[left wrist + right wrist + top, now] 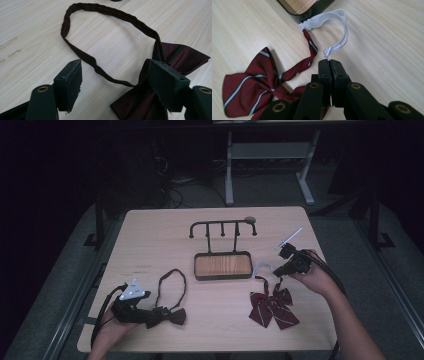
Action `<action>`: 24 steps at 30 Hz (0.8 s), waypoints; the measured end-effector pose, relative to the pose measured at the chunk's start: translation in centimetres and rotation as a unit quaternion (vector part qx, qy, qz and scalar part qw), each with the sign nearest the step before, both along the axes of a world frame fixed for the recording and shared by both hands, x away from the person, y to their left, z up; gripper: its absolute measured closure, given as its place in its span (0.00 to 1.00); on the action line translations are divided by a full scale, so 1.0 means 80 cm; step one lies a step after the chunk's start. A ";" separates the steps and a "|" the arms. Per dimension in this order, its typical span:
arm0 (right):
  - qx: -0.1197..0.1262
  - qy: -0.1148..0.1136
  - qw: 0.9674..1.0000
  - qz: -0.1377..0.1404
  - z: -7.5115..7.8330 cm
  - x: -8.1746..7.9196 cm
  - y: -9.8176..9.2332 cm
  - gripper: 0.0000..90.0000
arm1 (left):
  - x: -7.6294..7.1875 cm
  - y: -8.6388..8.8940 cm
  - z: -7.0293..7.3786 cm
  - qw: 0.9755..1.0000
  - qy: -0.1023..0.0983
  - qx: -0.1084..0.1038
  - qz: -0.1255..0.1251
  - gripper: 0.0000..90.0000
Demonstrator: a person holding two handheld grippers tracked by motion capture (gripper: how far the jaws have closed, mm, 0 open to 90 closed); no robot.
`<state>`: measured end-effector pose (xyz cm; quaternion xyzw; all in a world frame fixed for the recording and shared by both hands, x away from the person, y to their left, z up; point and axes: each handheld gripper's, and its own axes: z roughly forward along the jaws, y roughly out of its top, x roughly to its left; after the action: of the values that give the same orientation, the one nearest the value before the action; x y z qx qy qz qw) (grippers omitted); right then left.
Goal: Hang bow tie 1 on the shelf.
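Fingers (338, 75) of the right gripper (329, 61) are pinched on the white elastic strap (337, 27) of the striped red bow tie (249, 85) — beside the rack's tray (222, 265). The left gripper (115, 82) gapes wide over the dark bow tie (150, 100), which lies flat on the worktop (150, 240).

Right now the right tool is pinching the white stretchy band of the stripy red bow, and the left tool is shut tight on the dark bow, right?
Not quite. The left tool is open, its jaws apart around the dark bow, as the left gripper view shows. The right tool is indeed shut on the white stretchy band of the stripy red bow.
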<state>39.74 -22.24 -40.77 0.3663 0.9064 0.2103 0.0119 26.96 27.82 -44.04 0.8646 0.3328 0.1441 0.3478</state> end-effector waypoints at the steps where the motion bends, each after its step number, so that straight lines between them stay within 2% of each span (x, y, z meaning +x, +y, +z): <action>1: 0.005 0.001 1.000 0.002 0.004 -0.004 -0.003 0.97 | 0.000 0.000 0.000 1.000 0.001 0.001 0.000 0.31; 13: 0.023 -0.014 0.999 0.018 0.030 -0.021 -0.006 0.98 | 0.000 -0.001 -0.001 1.000 0.003 0.001 -0.002 0.31; 20: 0.041 -0.021 0.998 0.038 0.049 -0.032 -0.002 0.97 | 0.000 -0.002 -0.001 1.000 0.004 0.001 -0.003 0.31; 24: 0.042 -0.024 0.998 0.046 0.058 -0.036 0.001 0.98 | 0.000 -0.001 -0.002 1.000 0.004 0.000 -0.002 0.31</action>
<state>36.83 -22.14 -36.15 0.3192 0.9121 0.2572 0.0090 26.95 27.70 -44.16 0.8659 0.3330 0.1399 0.3461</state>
